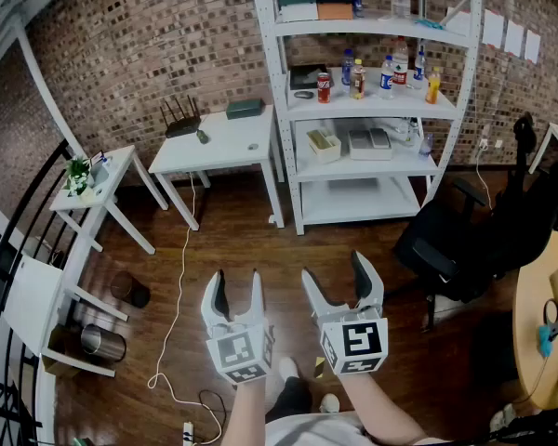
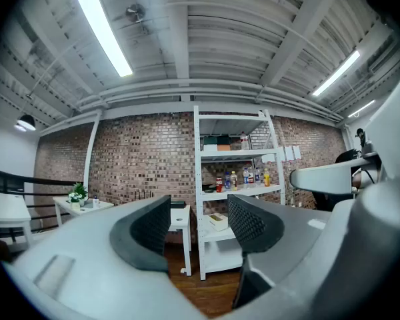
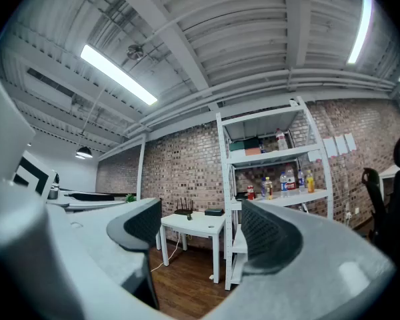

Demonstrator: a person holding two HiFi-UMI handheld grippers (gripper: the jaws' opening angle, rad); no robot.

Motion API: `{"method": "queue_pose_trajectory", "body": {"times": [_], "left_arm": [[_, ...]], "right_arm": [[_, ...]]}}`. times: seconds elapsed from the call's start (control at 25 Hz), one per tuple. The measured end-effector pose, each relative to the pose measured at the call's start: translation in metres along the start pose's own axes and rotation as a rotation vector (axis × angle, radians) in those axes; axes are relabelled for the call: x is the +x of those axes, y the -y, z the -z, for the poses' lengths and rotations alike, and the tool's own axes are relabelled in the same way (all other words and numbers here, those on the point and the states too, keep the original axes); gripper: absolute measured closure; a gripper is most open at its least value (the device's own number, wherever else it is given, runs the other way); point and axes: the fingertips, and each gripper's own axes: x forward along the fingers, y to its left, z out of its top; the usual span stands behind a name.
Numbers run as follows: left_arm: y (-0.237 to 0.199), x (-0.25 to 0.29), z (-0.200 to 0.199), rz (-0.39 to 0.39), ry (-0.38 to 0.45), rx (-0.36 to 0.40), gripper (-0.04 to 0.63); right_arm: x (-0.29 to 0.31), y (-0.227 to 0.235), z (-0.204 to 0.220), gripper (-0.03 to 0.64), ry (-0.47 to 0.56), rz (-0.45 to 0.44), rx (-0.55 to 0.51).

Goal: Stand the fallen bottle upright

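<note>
Several bottles (image 1: 387, 73) stand upright in a row on the second shelf of a white shelving unit (image 1: 372, 105) against the brick wall. A clear thing (image 1: 407, 129) on the shelf below may be a bottle lying down; it is too small to tell. Both grippers hover level over the wooden floor, well short of the shelves. My left gripper (image 1: 235, 282) is open and empty. Beside it, my right gripper (image 1: 335, 269) stands open wide, also empty. The left gripper (image 2: 199, 219) and the right gripper (image 3: 200, 222) views frame the bottle row (image 2: 243, 177) (image 3: 285, 182) far off beyond the jaws.
A white table (image 1: 214, 142) with a router (image 1: 179, 117) stands left of the shelves. A small side table (image 1: 112, 170) holds a plant. A black office chair (image 1: 484, 230) and a round wooden table (image 1: 539, 314) are at the right. A white cable (image 1: 172, 323) trails over the floor.
</note>
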Motion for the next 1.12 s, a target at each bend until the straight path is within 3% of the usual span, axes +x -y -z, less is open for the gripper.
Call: {"method": "queue_pose_trajectory", "body": {"times": [0.44,0.76,1.12], "left_arm": [[-0.131,0.102,0.003,-0.118,0.022,-0.021,0.313],[-0.204,0.168,-0.001,-0.119,0.020,-0.025,0.321],[-0.236,0.249,0.018,-0.120,-0.003,-0.024,0.322]], "right_arm": [[0.169,-0.075,0.010,0.256,-0.006,-0.136,-0.015],[0.267,-0.118,0.012,0.262,-0.009,-0.163,-0.017],[0.367,-0.122,0.025,0.276,-0.010,-0.196,-0.003]]}}
